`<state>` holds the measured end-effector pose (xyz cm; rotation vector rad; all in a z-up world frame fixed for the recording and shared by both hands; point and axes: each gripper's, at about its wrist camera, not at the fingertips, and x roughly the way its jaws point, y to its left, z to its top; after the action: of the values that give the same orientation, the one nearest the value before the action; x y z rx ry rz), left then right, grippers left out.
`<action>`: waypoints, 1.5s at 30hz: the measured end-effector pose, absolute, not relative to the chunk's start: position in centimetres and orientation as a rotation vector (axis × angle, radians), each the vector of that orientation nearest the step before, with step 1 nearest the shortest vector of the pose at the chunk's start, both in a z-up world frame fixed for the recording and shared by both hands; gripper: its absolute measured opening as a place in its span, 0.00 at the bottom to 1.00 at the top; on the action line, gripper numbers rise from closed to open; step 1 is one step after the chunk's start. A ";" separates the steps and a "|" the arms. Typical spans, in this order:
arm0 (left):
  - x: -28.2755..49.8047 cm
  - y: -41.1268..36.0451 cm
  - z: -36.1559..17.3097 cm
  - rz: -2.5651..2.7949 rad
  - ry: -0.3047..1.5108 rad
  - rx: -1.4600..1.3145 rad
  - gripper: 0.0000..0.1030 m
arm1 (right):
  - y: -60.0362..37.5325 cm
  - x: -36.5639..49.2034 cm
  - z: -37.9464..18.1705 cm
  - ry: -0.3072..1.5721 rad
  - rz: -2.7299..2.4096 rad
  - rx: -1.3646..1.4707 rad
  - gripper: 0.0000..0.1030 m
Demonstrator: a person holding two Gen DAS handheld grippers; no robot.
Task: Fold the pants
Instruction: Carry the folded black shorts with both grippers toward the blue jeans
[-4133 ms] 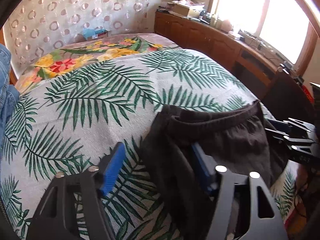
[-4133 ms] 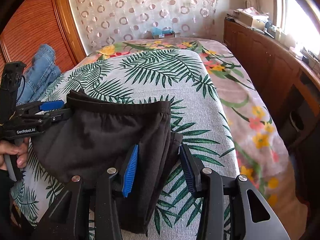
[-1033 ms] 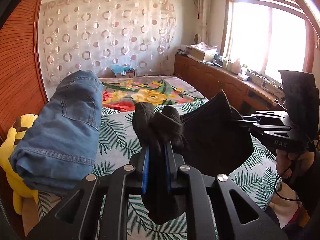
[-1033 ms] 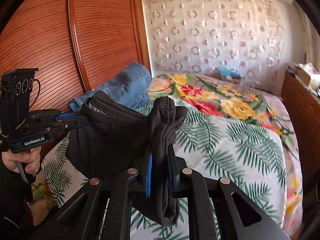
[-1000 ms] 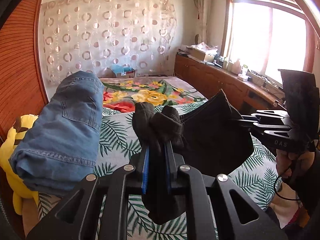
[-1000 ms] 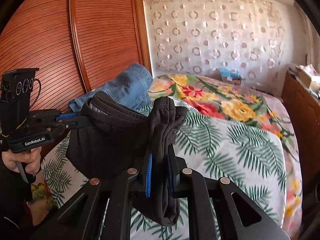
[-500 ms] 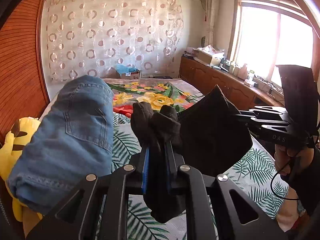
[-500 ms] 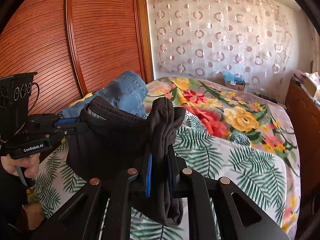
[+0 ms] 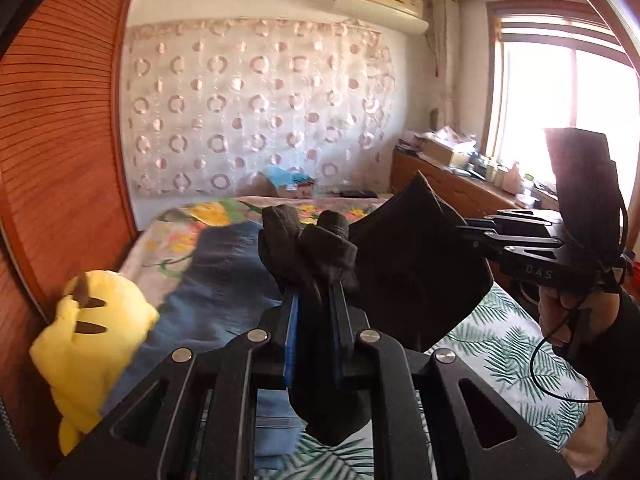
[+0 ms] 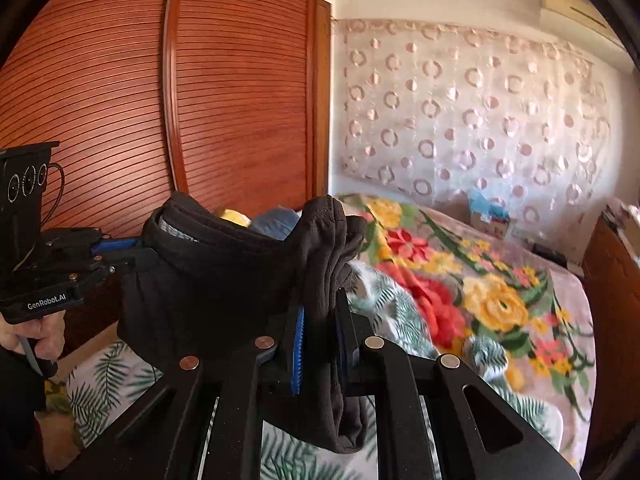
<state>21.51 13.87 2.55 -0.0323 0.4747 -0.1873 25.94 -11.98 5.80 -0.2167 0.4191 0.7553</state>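
We hold the dark brown folded fabric pants [image 9: 416,264] up in the air between our two grippers, clear of the bed [image 10: 492,308] with its palm-leaf and flower printed cover. Our left gripper [image 9: 314,332] has its black fingers [image 9: 290,340] with blue pads drawn narrow, clamped on a bunched edge of the pants; cloth sticks up above the pads and hangs in a lump below them. Our right gripper [image 10: 320,344] is the same: fingers [image 10: 298,344] nearly together, pinching a thick fold of the pants, with the waistband [image 10: 208,232] stretching leftward to the other gripper seen at the edge of that view. The cloth sags in a pouch between the two grips. Under the pants, on the bed's far-left side by the reddish slatted wooden wardrobe door [image 10: 224,92], lies a folded pair of blue denim jeans [image 9: 224,280], and a yellow plush toy [image 9: 92,332] sits just beside them against the door.
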 end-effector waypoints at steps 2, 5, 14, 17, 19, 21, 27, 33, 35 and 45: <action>21.4 15.0 2.6 -0.160 0.471 -0.036 0.14 | -11.0 26.5 5.9 0.414 0.770 -0.230 0.12; 21.6 16.1 2.5 -0.130 0.472 -0.042 0.14 | -10.2 27.1 5.9 0.402 0.786 -0.255 0.12; 22.6 19.0 -0.2 -0.063 0.506 -0.096 0.14 | -7.4 30.4 5.4 0.414 0.790 -0.358 0.12; 22.7 19.5 -1.2 -0.057 0.515 -0.116 0.14 | -6.1 31.6 5.2 0.424 0.791 -0.399 0.12; 22.7 19.5 -1.6 -0.047 0.517 -0.112 0.14 | -5.4 31.9 5.3 0.424 0.792 -0.431 0.12; 22.6 19.7 -1.8 -0.041 0.517 -0.113 0.14 | -4.3 32.5 5.6 0.424 0.800 -0.456 0.12; 22.4 20.5 -1.8 -0.020 0.515 -0.129 0.14 | -2.4 33.4 6.1 0.409 0.811 -0.497 0.12; 22.7 21.6 -2.9 0.007 0.543 -0.174 0.14 | -1.3 34.1 5.4 0.406 0.821 -0.530 0.12; 22.6 21.6 -3.1 0.012 0.546 -0.174 0.14 | -0.9 34.2 5.2 0.403 0.821 -0.543 0.12; 22.5 22.0 -4.0 0.029 0.570 -0.198 0.15 | 0.4 35.0 4.9 0.397 0.833 -0.600 0.12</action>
<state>22.46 21.95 -3.97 -0.1985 0.5699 0.0285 34.99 0.38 4.86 -0.6002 0.3974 0.8330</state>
